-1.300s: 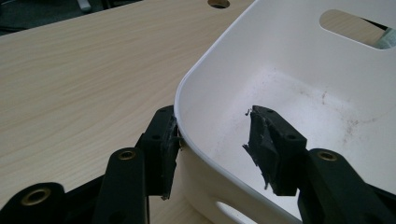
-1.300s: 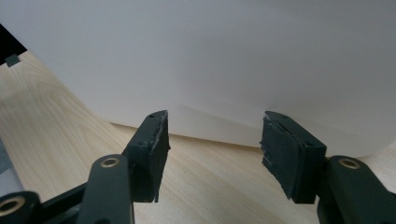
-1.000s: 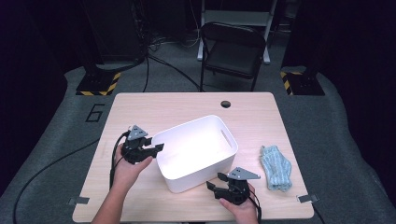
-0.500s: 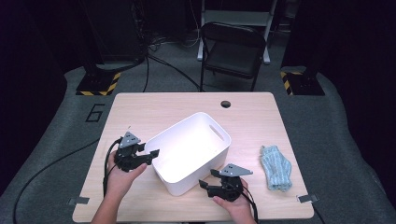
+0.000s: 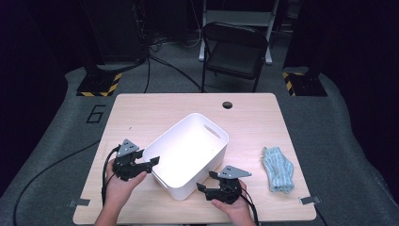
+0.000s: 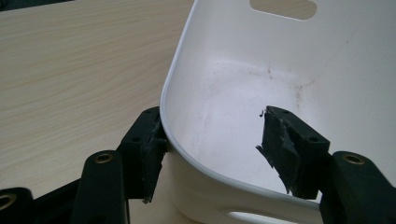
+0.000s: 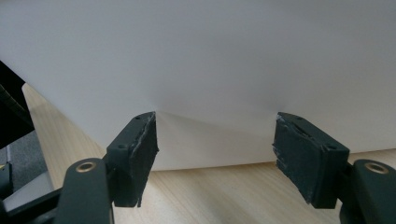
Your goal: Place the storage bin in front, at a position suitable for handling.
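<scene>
Both hands low, fingers (image 5: 155, 161) parted beside bin (image 5: 188, 155)

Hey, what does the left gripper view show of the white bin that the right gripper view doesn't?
The left gripper view looks into the white bin: its scuffed floor, curved rim and a handle slot in the far wall. The left gripper straddles the rim, jaws just opening, one outside, one inside. The right gripper view faces the bin's plain outer wall, with the right gripper open before it, jaws also just opening. Both share the bin and the wooden table.
</scene>
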`<state>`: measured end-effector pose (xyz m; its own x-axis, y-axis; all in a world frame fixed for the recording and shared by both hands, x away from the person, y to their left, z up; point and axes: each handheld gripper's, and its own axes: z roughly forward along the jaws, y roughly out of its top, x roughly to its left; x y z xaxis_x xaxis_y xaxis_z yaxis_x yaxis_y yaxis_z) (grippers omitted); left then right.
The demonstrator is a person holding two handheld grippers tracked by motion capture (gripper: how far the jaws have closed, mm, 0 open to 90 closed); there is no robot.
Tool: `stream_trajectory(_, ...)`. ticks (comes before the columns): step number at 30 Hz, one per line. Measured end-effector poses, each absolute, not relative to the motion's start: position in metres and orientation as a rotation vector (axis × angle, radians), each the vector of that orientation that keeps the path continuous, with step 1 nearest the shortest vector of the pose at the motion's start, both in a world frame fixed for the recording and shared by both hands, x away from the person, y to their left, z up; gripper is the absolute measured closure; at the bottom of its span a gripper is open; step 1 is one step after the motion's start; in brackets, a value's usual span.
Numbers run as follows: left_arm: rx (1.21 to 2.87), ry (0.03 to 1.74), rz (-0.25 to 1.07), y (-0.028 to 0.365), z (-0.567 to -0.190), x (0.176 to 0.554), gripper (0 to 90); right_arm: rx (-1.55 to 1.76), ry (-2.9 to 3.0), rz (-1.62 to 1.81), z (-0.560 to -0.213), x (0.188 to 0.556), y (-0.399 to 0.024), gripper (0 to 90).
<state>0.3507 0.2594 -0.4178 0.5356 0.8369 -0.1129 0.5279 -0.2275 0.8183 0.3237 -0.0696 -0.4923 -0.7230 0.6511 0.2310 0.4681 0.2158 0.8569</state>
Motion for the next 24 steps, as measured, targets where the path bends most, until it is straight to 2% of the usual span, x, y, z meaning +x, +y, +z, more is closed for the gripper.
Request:
stream_trajectory(14, 1.951, 1.039, 0.369, 0.242, -0.417, 0.348, 42.2, 1.098, 2.293, 1.525, -0.487, 0.287, -0.071, 25.1)
stream_trajectory(20, 1.974, 1.005, 0.334, 0.239, -0.416, 0.354, 51.0, 1.092, 2.297, 1.506, -0.489, 0.276, -0.066, 24.2)
stream_trajectory(24, 1.99, 1.01, 0.361, 0.236, -0.416, 0.355, 57.5, 1.045, 2.287, 1.419, -0.49, 0.27, -0.06, 22.5)
